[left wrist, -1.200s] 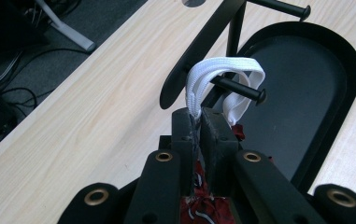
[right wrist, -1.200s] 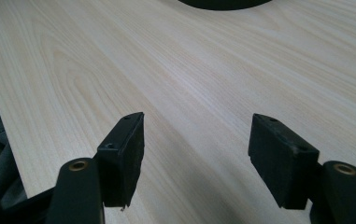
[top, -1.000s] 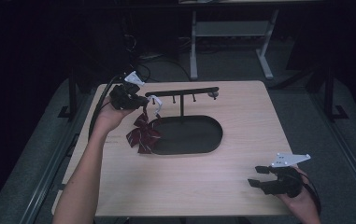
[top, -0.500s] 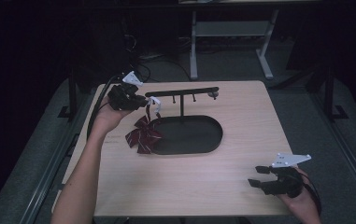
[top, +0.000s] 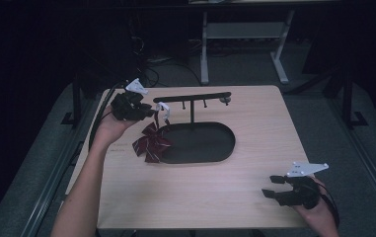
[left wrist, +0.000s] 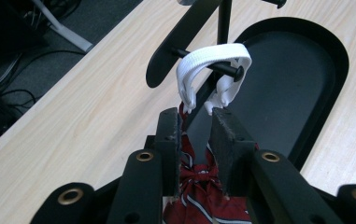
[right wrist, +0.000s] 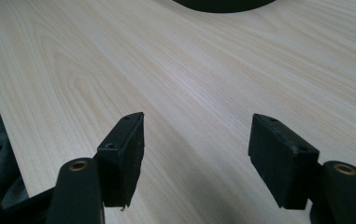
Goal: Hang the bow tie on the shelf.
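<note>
High view — stand (top: 192,98) behind bow tie (top: 151,143)

Item count, high view:

- Table (top: 200,197): one, centre of frame.
- Black stand with oval base (top: 210,148): one, centre, carrying one upright post and one crossbar.
- Pegs on the crossbar: three discernible.
- Red striped bow (top: 151,143): one, left of centre.
- White strap (left wrist: 213,70): one loop.
- Grippers: two, left gripper (top: 148,112) upper left, right gripper (top: 272,193) lower right.

Bow tie (top: 151,143): dark red, striped, hanging at the oval base's left end.
Strap (left wrist: 213,63): white elastic, looped over a peg of the black stand (top: 192,98).
</note>
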The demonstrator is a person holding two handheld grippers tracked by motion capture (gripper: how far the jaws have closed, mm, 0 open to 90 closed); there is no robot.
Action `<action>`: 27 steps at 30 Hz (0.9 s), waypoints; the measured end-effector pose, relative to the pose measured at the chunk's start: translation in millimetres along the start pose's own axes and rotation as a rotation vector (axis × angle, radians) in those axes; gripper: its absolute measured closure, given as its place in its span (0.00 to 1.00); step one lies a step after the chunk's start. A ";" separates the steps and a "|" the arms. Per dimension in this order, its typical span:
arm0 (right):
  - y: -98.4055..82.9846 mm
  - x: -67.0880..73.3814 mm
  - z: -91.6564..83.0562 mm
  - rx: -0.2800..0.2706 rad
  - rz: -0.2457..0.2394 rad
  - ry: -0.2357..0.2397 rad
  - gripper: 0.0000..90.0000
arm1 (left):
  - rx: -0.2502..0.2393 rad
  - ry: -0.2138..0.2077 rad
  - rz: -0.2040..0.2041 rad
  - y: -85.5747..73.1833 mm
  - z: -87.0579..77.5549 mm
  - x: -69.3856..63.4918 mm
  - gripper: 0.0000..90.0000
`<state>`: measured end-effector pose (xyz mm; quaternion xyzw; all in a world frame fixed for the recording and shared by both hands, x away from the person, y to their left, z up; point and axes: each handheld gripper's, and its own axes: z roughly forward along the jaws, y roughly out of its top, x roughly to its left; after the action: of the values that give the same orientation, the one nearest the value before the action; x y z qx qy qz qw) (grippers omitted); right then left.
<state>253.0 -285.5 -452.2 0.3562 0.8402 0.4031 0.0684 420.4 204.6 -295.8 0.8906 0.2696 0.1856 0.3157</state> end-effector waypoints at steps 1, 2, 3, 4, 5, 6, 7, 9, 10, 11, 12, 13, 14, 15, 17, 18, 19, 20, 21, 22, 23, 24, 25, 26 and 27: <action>0.0 0.0 0.0 0.000 0.000 0.000 0.39 | 0.004 -0.001 0.004 -0.5 -0.2 0.4 0.80; -0.2 -0.1 0.0 -0.002 0.002 0.001 0.39 | 0.005 -0.004 -0.001 -2.1 -0.1 0.1 0.79; -0.2 -0.1 0.0 -0.002 0.002 0.001 0.39 | 0.005 -0.004 -0.001 -2.1 -0.1 0.1 0.79; -0.2 -0.2 -0.2 -0.002 0.001 0.000 0.39 | 0.006 -0.008 -0.007 -3.4 0.1 -0.2 0.79; -0.2 -0.4 -0.7 -0.003 0.002 -0.003 0.39 | 0.004 -0.012 -0.008 -5.4 -0.2 -1.0 0.78; -0.2 -0.5 -0.8 -0.005 0.003 -0.003 0.39 | 0.005 -0.016 -0.004 -6.2 -0.4 -0.8 0.78; -0.2 -0.6 -0.9 -0.005 0.003 -0.003 0.39 | 0.004 -0.020 -0.017 -7.3 -0.2 -2.1 0.78; -0.2 -0.9 -0.8 -0.006 0.001 -0.003 0.39 | 0.004 -0.021 -0.012 -8.1 -0.5 -2.3 0.78; -0.2 -0.9 -0.8 -0.005 0.001 -0.004 0.39 | 0.004 -0.021 -0.003 -8.8 -0.4 -2.2 0.78; -0.2 -1.0 -0.8 -0.005 0.001 -0.004 0.39 | 0.003 -0.025 -0.016 -10.0 -0.2 -3.6 0.77; -0.1 -1.1 -1.0 -0.008 -0.002 -0.004 0.39 | 0.003 -0.026 -0.014 -10.7 -0.1 -3.8 0.77; -0.1 -1.1 -1.0 -0.008 -0.002 -0.004 0.39 | 0.001 -0.027 -0.007 -11.5 0.0 -3.5 0.77; -0.2 -1.0 -1.1 -0.008 -0.001 -0.005 0.39 | 0.001 -0.030 -0.012 -12.4 0.0 -4.5 0.77; -0.2 -0.9 -1.4 -0.005 0.005 -0.006 0.39 | 0.004 -0.034 -0.015 -13.9 0.0 -5.7 0.76; -0.3 -1.0 -1.5 -0.004 0.006 -0.006 0.39 | 0.003 -0.036 -0.014 -14.8 0.3 -6.5 0.76; -0.3 -1.1 -1.6 -0.003 0.007 -0.006 0.39 | 0.005 -0.038 -0.013 -15.5 0.2 -7.0 0.76; -0.4 -1.3 -1.9 -0.005 0.005 -0.006 0.39 | 0.006 -0.039 -0.010 -16.3 -0.2 -7.6 0.76; -0.4 -1.3 -1.9 -0.005 0.005 -0.006 0.39 | 0.009 -0.041 -0.014 -16.8 -0.3 -8.5 0.76; -0.4 -1.2 -2.3 -0.009 0.005 -0.008 0.39 | 0.009 -0.041 -0.010 -17.2 -0.6 -9.3 0.75; -0.5 -1.4 -2.2 -0.013 0.004 -0.005 0.39 | -0.003 -0.038 -0.010 -18.0 -1.4 -11.0 0.75; -0.5 -1.4 -2.2 -0.013 0.004 -0.005 0.39 | -0.010 -0.037 -0.004 -18.6 -2.1 -11.6 0.75; -0.5 -1.2 -2.3 -0.011 0.006 -0.005 0.40 | -0.012 -0.039 -0.011 -19.8 -2.4 -13.5 0.74; -0.5 -1.2 -2.3 -0.011 0.006 -0.005 0.40 | -0.012 -0.039 -0.011 -19.8 -2.4 -13.5 0.74; -0.4 -1.0 -2.3 -0.008 0.005 -0.008 0.39 | -0.012 -0.038 -0.008 -20.4 -2.2 -14.0 0.74; -0.3 -0.9 -2.4 -0.008 0.006 -0.009 0.40 | -0.010 -0.037 -0.003 -21.0 -2.2 -14.0 0.73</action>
<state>252.5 -287.7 -451.1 0.3601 0.8373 0.4051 0.0723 400.7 211.0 -310.3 0.8919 0.2642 0.1698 0.3253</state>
